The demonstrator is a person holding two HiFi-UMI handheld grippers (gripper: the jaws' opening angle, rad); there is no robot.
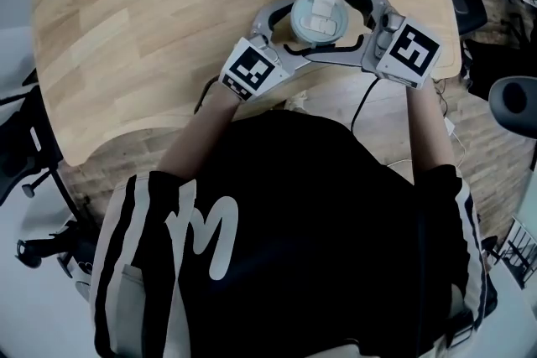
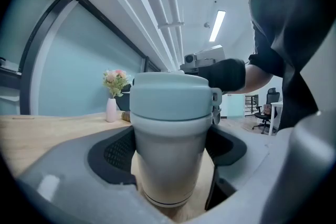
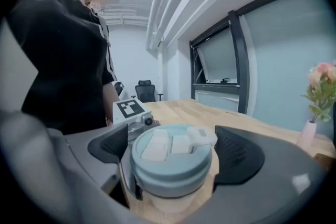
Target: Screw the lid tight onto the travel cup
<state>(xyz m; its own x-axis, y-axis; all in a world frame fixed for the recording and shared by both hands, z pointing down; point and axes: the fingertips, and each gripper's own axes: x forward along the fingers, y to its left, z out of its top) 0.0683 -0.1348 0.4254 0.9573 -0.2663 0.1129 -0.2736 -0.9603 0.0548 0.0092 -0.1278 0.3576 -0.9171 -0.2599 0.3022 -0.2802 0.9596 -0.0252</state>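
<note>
Wooden table (image 1: 126,54) fills the head view's upper half, with the travel cup (image 2: 170,165) upright at upper centre. The left gripper (image 2: 170,144) clamps its body; the right gripper (image 3: 170,152) stands spread around the pale-blue lid (image 3: 170,160), pads clear.

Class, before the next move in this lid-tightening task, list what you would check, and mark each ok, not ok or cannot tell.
1. The cup stands upright on the table: ok.
2. The left gripper appears to clamp the cup body: ok.
3. The lid sits level on the cup: ok.
4. The right gripper grips the lid: not ok; its jaws straddle it, open.
5. The lid is fully tight: cannot tell.
</note>
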